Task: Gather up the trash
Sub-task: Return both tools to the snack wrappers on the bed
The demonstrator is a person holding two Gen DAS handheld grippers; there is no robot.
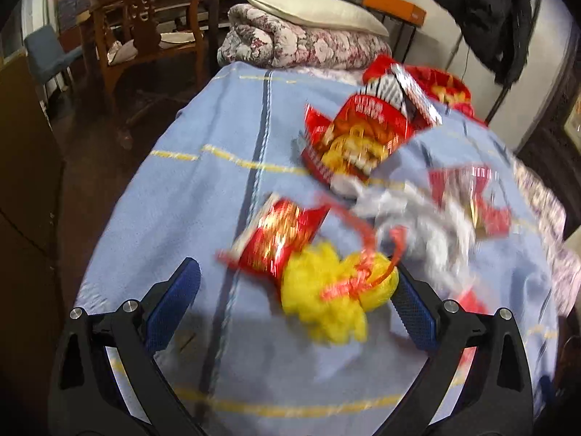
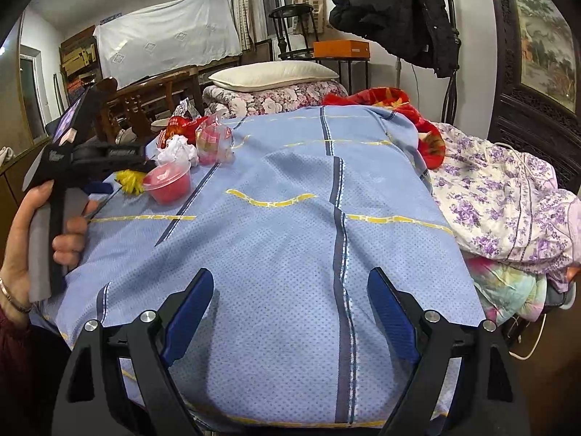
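Observation:
Trash lies on a bed with a blue sheet. In the left wrist view, blurred, I see a large red snack bag, a smaller red wrapper, a crumpled yellow wrapper, white tissue and a clear red-printed bag. My left gripper is open just above the yellow wrapper, holding nothing. In the right wrist view the pile sits far left: a red plastic cup, tissue, a clear bag. My right gripper is open and empty over bare sheet.
A folded floral quilt with a pillow lies at the bed's head. A wooden chair stands left of the bed. A red blanket and purple floral bedding lie along the right side. A black coat hangs behind.

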